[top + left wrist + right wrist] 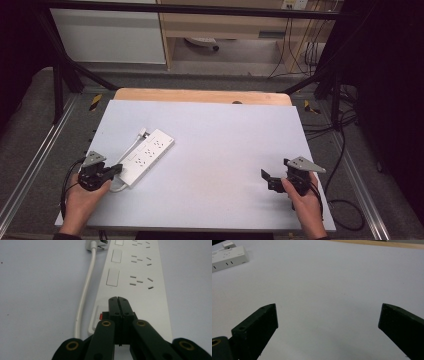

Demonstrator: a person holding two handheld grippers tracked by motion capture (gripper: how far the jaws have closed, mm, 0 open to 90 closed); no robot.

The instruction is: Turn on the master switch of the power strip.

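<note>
Your left gripper [117, 299] has its jaws pressed flat together with nothing between them, and the joined tips sit over the near end of the white power strip [146, 155], right beside the switch with the red mark [100, 316]. Jaws held together make one narrow, stiff point, which suits pressing a rocker switch better than spread fingers would; that looks like the step you are on. Whether the tips already touch the strip's casing I cannot tell.

The power strip lies diagonally on the pale table sheet [220, 150], its near end toward your left hand [82, 200]. Its white cord [85, 292] runs along the strip's left side to the plug [96, 244] at the far end.

Your right gripper [327, 317] rests well apart from the strip, jaws spread wide over bare sheet, clear of the work.
</note>
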